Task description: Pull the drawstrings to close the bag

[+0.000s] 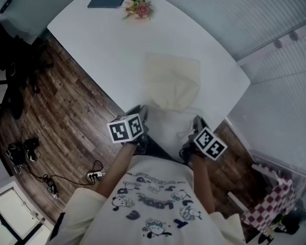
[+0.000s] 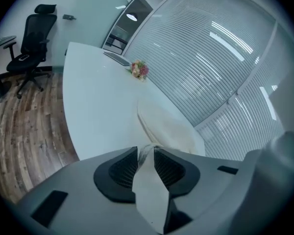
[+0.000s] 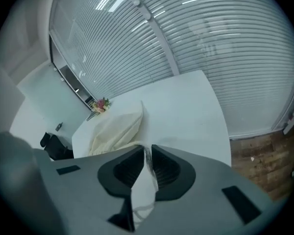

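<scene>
broad white table [image 1: 92, 40] beneath everything. on it, about midway across and well apart from the far flowers [image 1: 138, 7], a cream cloth bag [image 1: 171, 83], flat, mouth end toward the person. seems light and limp, apt to slide on the smooth top rather than resist, so wants an even pull to both sides at once. looks pale, unprinted, thin and apparently empty, squarish at the far end, narrowed and puckered at the near end, so probably part-way drawn in. flanked at that near end by the left gripper [image 1: 143, 109] and the right gripper [image 1: 198, 121]. shows the left's jaws a little apart, the left drawstring [image 2: 147, 150] lying between them, apparently not pinched. shows the right's pressed nearly together on the right drawstring [image 3: 147, 154]. best taken by these thin soft cords near the mouth, never by the cloth; likely to slip from a slack pinch.
</scene>
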A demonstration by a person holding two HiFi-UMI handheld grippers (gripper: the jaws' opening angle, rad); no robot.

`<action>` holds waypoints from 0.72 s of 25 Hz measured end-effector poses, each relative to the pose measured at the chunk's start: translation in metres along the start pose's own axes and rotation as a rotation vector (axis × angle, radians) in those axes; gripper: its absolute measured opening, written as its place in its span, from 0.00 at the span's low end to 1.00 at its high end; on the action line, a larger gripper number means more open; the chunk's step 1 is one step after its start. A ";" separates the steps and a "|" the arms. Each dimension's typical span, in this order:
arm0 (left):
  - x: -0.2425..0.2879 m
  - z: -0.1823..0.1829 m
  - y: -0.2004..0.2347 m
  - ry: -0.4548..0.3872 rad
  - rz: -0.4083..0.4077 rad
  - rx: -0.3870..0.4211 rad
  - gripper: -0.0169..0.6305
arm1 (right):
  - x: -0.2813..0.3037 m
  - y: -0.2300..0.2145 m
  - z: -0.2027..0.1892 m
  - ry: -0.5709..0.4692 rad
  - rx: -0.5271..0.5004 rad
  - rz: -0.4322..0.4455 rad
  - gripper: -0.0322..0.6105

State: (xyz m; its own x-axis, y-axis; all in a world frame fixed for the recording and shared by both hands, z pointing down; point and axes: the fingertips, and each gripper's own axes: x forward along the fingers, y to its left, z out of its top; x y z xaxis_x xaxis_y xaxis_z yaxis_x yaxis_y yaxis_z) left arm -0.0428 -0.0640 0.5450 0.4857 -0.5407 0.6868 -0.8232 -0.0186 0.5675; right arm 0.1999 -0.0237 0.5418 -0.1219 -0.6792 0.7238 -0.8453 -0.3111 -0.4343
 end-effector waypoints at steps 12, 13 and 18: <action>-0.055 0.016 -0.015 -0.106 0.019 0.296 0.28 | -0.058 0.039 0.045 -0.225 -0.314 -0.032 0.34; -0.060 0.024 -0.022 -0.137 0.013 0.336 0.28 | -0.064 0.052 0.053 -0.258 -0.337 -0.012 0.34; -0.096 0.067 -0.068 -0.351 -0.015 0.508 0.21 | -0.103 0.110 0.088 -0.447 -0.460 0.065 0.29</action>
State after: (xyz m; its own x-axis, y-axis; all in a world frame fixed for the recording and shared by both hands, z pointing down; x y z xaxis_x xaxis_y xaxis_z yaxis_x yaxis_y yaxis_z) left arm -0.0534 -0.0666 0.4101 0.4439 -0.7800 0.4411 -0.8960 -0.3799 0.2299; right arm 0.1657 -0.0468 0.3724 -0.0357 -0.9293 0.3676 -0.9922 -0.0109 -0.1238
